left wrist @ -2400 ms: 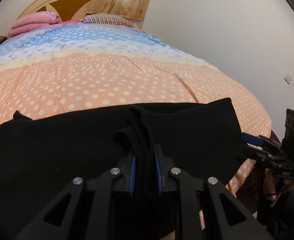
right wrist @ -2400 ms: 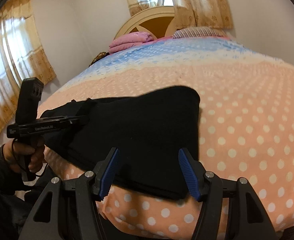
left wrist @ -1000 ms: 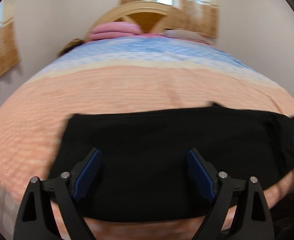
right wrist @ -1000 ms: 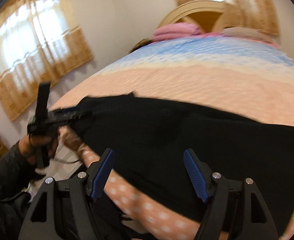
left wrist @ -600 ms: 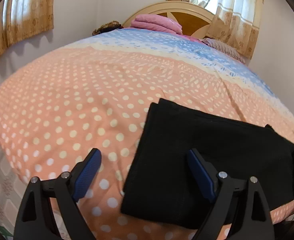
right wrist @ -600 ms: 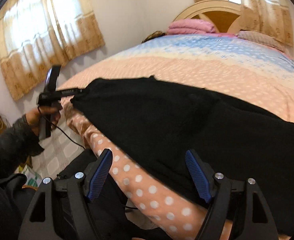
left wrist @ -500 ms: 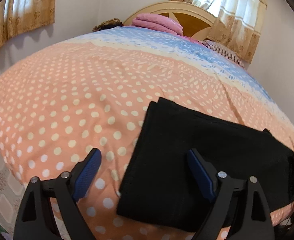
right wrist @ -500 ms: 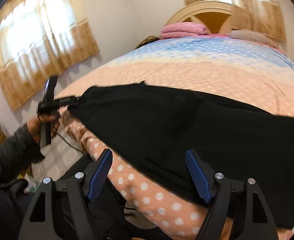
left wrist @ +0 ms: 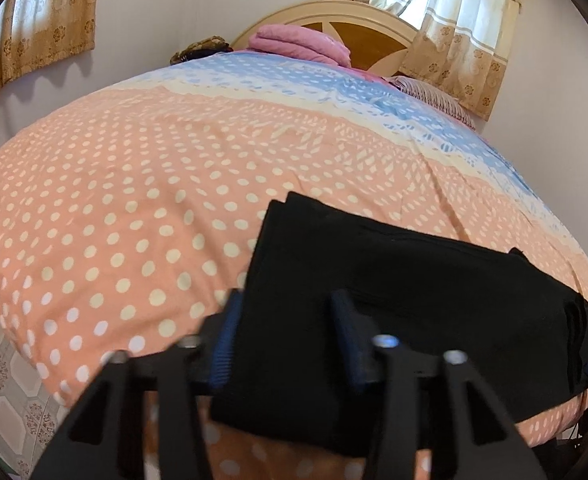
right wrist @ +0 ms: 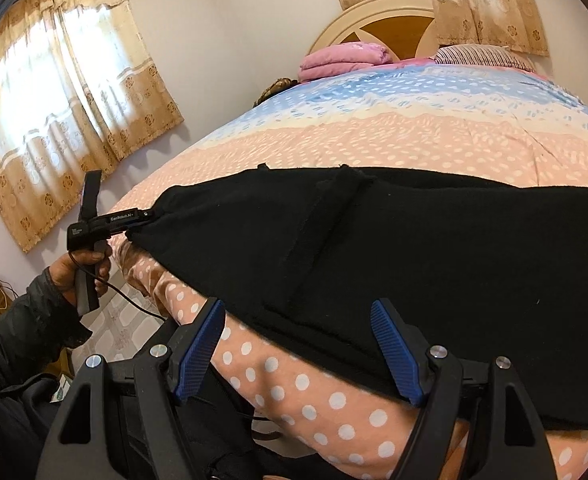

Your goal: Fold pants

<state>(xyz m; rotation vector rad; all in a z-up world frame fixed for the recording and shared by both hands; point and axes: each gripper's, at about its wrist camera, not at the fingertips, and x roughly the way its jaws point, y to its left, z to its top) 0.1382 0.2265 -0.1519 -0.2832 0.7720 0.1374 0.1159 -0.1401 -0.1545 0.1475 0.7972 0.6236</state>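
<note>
Closing left gripper (left wrist: 290,336) on the near left corner of the black pants (left wrist: 393,292), jaws narrowing with the cloth edge between them, pads not visibly pinching yet. Pants lying long and flat, already doubled, along the front edge of the polka-dot bed (left wrist: 114,200), partly overhanging it. Right gripper (right wrist: 297,350) hovering at the opposite end, jaws wide, nothing held, just the pants' hem and bedspread between them. Best done by catching every layer at the corner, matching the right-hand grab, then lifting both ends evenly to avoid dragging fabric off the bed.
</note>
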